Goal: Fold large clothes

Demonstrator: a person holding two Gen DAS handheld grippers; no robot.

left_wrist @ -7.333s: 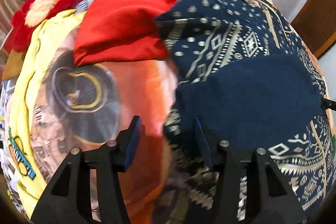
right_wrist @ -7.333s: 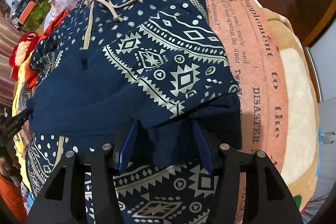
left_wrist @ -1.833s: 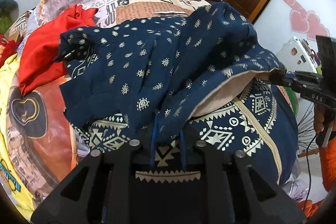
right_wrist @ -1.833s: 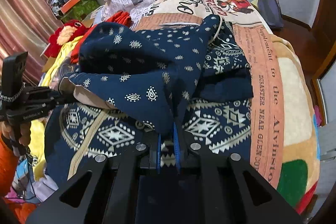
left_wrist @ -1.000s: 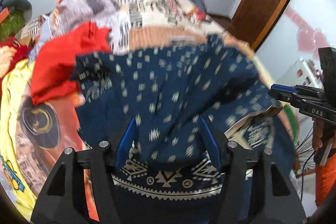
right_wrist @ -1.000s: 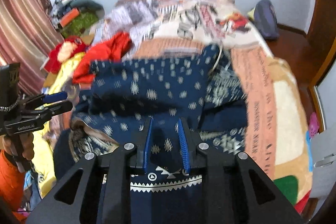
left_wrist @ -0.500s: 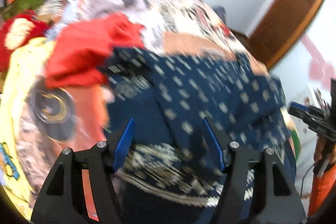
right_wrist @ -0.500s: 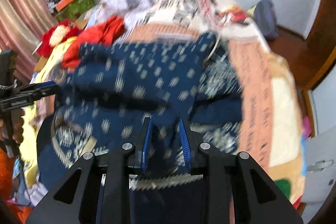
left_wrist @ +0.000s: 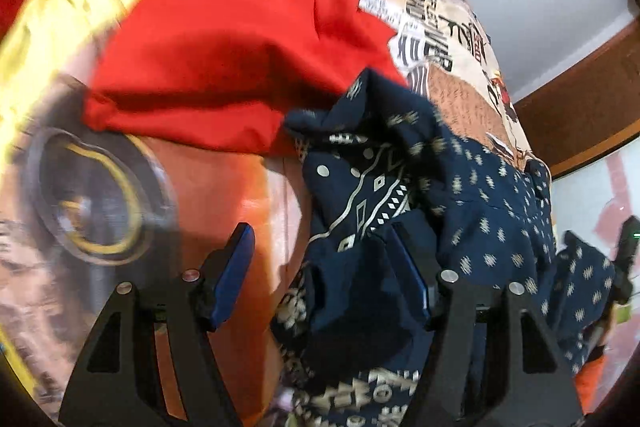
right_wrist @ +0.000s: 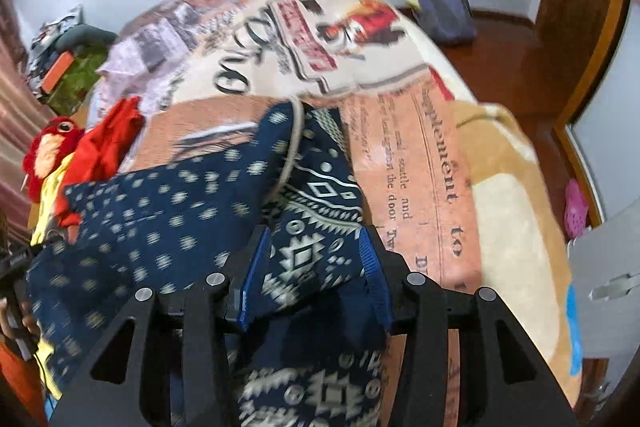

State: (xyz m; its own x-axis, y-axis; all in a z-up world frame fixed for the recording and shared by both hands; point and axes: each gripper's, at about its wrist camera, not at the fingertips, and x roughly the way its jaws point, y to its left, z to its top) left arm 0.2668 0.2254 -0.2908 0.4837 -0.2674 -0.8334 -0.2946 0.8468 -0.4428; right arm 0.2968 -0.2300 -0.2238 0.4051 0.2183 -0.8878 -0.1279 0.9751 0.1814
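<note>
Navy patterned hoodie (right_wrist: pixel 168 227) lies rumpled on the bed, both grippers' fingers (left_wrist: pixel 236 267) spread, right pair just opening.

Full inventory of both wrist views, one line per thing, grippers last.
Navy hooded garment with cream geometric print: 1, navy and cream, heaped on the bed in front of both grippers.
Red cloth garment: 1, red, left of the navy garment.
Yellow printed garment: 1, yellow, bed's left edge.
Red plush toy: 1, red and cream, far left.
Newspaper-print blanket: 1, cream and salmon, covering the bed.
Dark blue-grey bag: 1, on the wooden floor beyond the bed.
Left gripper: black, blue pads, open over the garment's left edge.
Right gripper: black, blue pads, jaws just been opening, navy fabric between them.
</note>
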